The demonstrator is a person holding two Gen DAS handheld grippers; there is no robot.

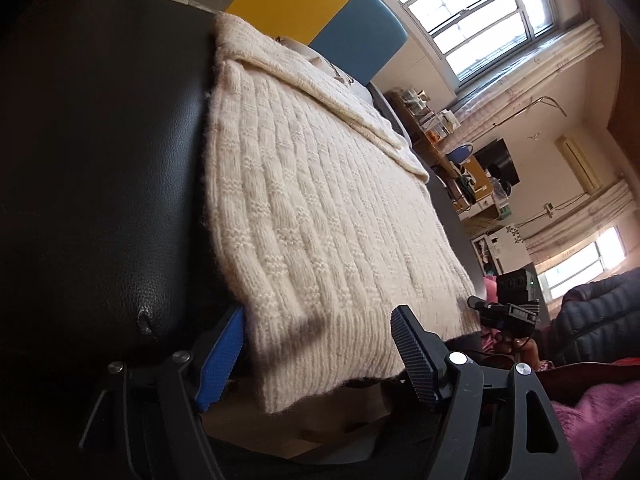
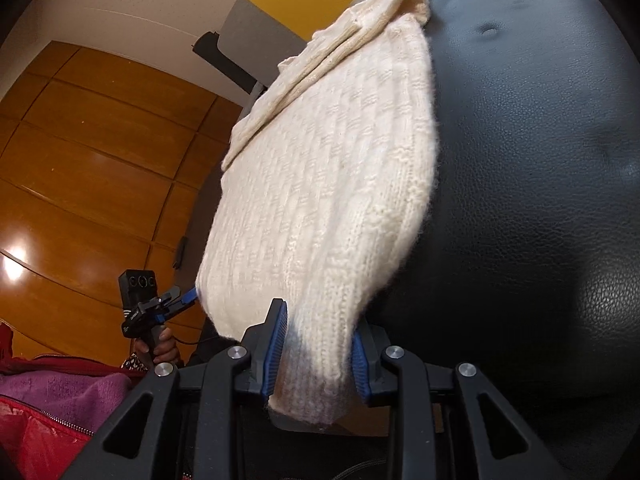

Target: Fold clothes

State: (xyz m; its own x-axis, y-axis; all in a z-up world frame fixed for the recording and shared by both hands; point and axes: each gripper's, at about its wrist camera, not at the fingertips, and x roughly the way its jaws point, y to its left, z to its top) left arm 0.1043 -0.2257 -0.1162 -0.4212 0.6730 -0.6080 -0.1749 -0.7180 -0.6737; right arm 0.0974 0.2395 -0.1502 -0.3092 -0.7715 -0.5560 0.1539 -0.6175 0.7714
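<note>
Here a cream knitted sweater (image 1: 320, 208) lies spread over a black leather seat (image 1: 100, 160), its ribbed hem hanging over the near edge of that cushion. A folded-over layer of the same knit runs along the far part of the garment. The left gripper (image 1: 320, 350) stands with its jaws wide, one blue pad at the hem's left corner and the other dark pad further right on top of the knit; the hem sits between them, but the pads do not press it. The right gripper (image 2: 318, 354) has its jaws narrow and closed on the hem's other corner, the wool bunched between the two blue pads. In the right wrist view a hand (image 2: 160, 346) holds the left gripper's handle beside the sweater's edge. A purple cloth (image 2: 52, 392) and a red bag (image 2: 36, 436) lie off the seat, near the person.
</note>
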